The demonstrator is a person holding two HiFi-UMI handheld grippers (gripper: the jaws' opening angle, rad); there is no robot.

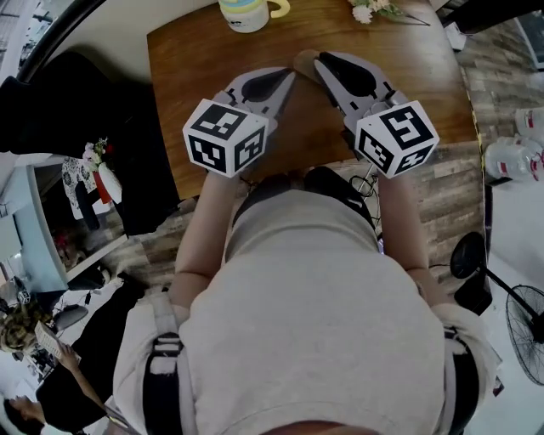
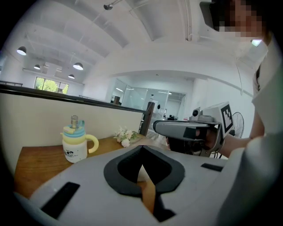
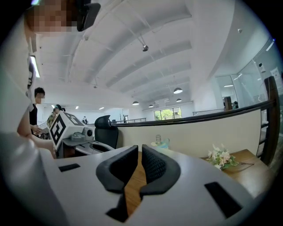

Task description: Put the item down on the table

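Wooden counter (image 1: 195, 102) fills the upper middle of the head view, with a low pale wall and a dark rail behind it. Yellow-handled mug (image 1: 245, 13) is at the top edge, flowers (image 1: 374, 8) at the upper right. Open office: white ceiling, round lamps, glass partitions, plank floor, and a floor fan (image 1: 523, 331) at the lower right.

Your forearms are tucked in by your torso. Both tools are side by side over the counter's near half, roughly level, with tips angled toward each other. Your left tool (image 1: 287, 78) is closed and grips nothing. Your right tool (image 1: 323, 64) is down to a thin slit with only wood showing through it. The item (image 1: 303, 61), small and tan, sits on the counter at the tips. I can't tell what it is.
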